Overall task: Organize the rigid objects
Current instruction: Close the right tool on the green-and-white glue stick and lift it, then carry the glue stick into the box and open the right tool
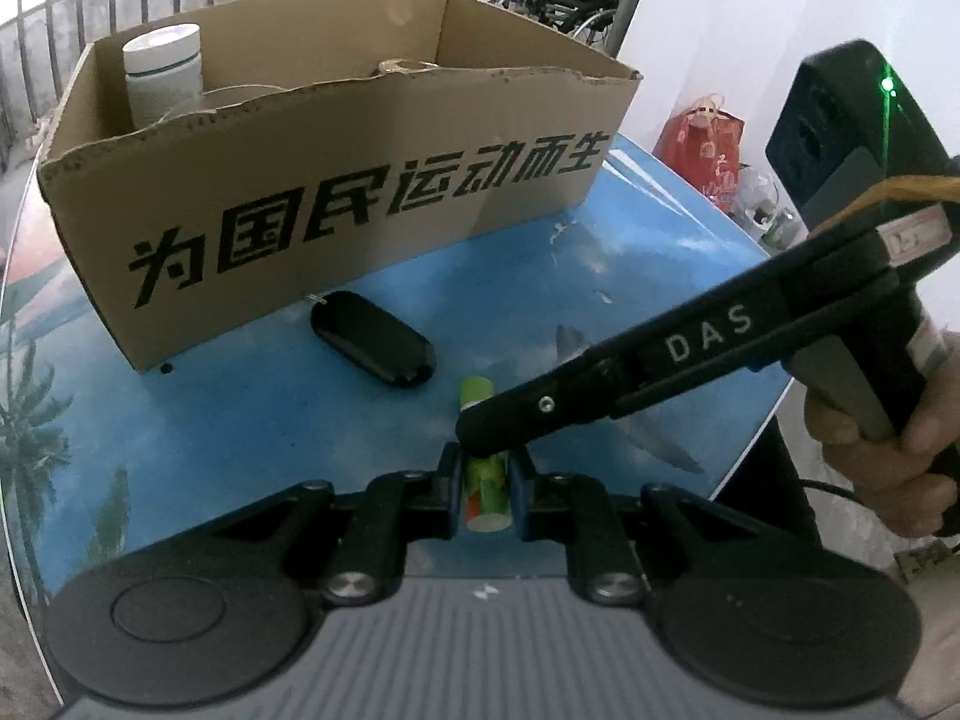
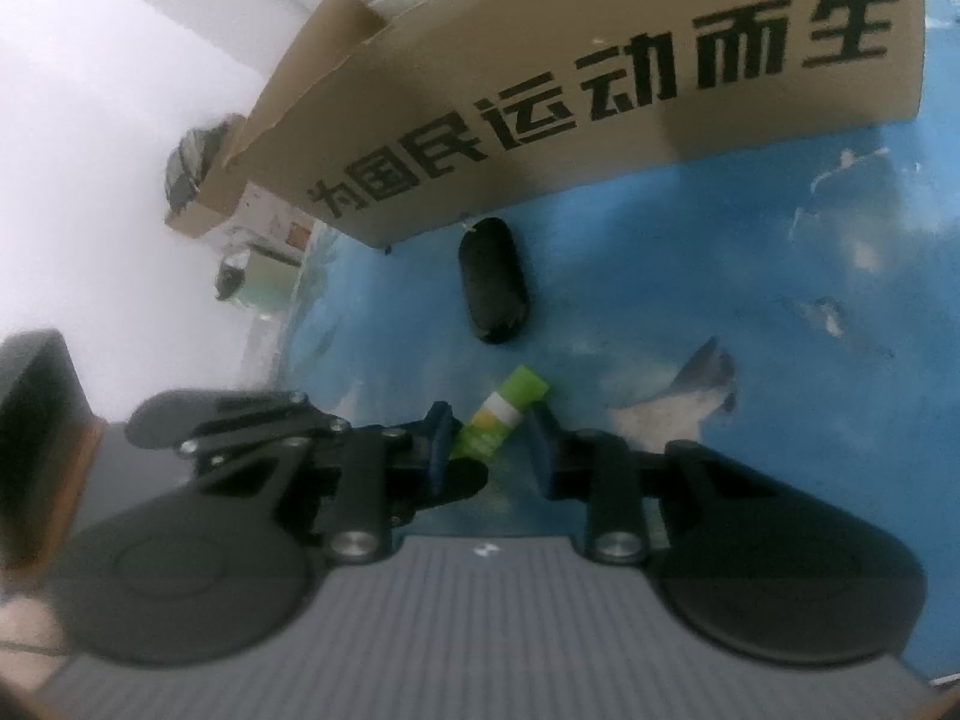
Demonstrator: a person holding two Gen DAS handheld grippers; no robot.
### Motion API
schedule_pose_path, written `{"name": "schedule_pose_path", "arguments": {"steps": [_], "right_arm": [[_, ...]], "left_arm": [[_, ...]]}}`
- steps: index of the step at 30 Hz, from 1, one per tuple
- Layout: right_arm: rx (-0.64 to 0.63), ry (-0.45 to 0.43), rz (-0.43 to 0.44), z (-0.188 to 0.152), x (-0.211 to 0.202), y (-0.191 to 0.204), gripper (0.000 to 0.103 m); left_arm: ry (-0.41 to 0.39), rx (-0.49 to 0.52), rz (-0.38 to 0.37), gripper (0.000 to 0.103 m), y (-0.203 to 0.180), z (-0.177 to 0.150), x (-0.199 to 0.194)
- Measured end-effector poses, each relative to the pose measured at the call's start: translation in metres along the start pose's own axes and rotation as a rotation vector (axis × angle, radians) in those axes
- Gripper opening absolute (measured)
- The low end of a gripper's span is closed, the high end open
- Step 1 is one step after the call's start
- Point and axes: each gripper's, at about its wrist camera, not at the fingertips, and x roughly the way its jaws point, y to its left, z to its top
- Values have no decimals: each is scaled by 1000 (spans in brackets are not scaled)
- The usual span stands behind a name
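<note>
**Two grippers meet at one green tube**

Sitting at the upper left of the left wrist view, one brown cardboard box [image 1: 336, 180] holds one white round jar [image 1: 163, 69], likely where things get tidied. Below it, one black oval case [image 1: 372, 346] lies on the blue picture table [image 1: 240, 420]. At lower middle, the left gripper [image 1: 487, 489] is clamped on one small green glue-stick tube [image 1: 487, 495]. The right gripper [image 2: 487, 441] reaches in from the right with its jaws around the tube's far end; I cannot tell if both press it.
</note>
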Motion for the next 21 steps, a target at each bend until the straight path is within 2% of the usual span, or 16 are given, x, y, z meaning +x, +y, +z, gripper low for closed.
{"name": "schedule_pose_path", "arguments": {"steps": [6,12,17,21], "right_arm": [[-17,-36,14,-1,-4,6,17],[-80,-102,27,8,-26,28,17],[-167,-203,50,32,-58,56,17],[-251,-291,51,73,-83,78,17]], "left_arm": [[-35,3,9,17,0,-3,-12],[-144,43,40,17,-5,10,-46],[-251,111,86,17,-7,46,-77],[-305,169,126,17,-2,93,-88]]}}
